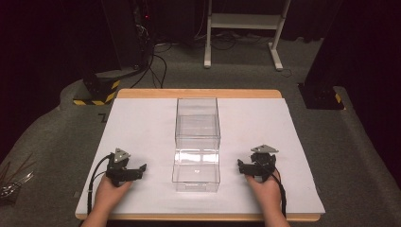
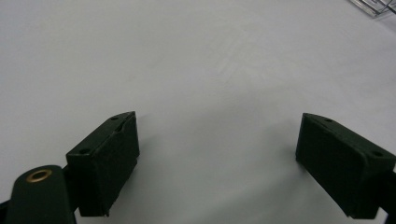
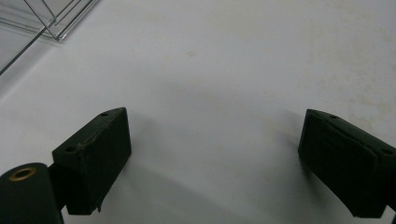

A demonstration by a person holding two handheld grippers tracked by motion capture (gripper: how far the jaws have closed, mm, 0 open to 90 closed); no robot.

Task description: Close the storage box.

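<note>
A clear plastic box (image 1: 197,142), long and open-topped, stands in the middle of the white sheet (image 1: 142,127). My left gripper (image 1: 126,169) rests on the sheet to the left of the box, held by a hand. My right gripper (image 1: 257,165) rests to the right of the box in the other hand. In the left gripper view the gripper (image 2: 217,158) is open, its jaws wide apart over bare sheet, with a corner of the box (image 2: 376,6) at the top right. The right gripper (image 3: 212,161) is open too, with the box's edge (image 3: 46,18) at the top left.
The white sheet covers a wooden table (image 1: 198,93). Black stands (image 1: 97,90) (image 1: 321,94) sit on the grey floor at the far corners, with cables (image 1: 156,66) and a white frame (image 1: 243,28) behind. Thin sticks (image 1: 14,177) lie off the table at the left.
</note>
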